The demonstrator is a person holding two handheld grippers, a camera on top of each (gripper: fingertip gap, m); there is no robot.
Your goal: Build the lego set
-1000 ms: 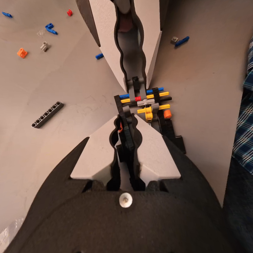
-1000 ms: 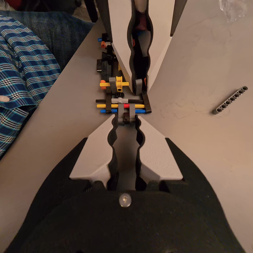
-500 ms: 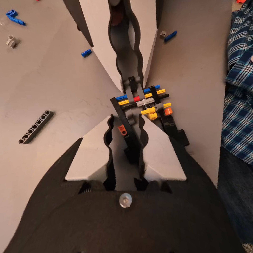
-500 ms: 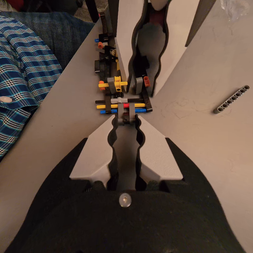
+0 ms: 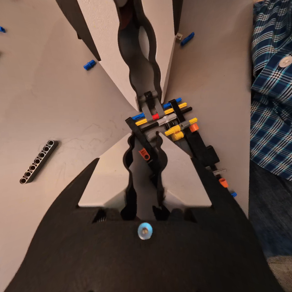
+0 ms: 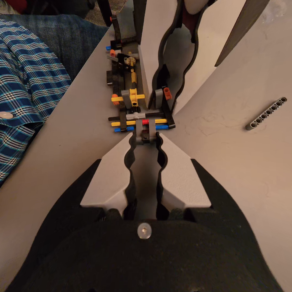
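A smooth pale beige desk (image 5: 63, 98) fills both views under warm, dim light, and past its edge sits a person in a blue plaid shirt (image 5: 273, 94) and dark trousers. Near that edge lies the half-built lego assembly of black beams, grey liftarms and yellow, blue and black cross axles (image 6: 134, 110), its long axis running roughly along the desk edge, from one claw to the other. The cross axles lie square to that axis at the end that points toward the right claw (image 6: 146, 135). That claw is closed on the grey forked end of the assembly, its fingertips pressing the two grey arms from either side. The left claw (image 5: 144, 135) stands partly open over the opposite end; a black beam carrying a small orange connector (image 5: 144, 154) runs slantwise between its fingers, close against the right one, and I cannot tell whether it is gripped. A dark grey beam with a row of round holes (image 5: 38, 162) lies alone, well apart from the assembly. Small blue pins (image 5: 89, 64) and a tiny grey stud piece (image 5: 178, 36) are scattered farther off on the desk.
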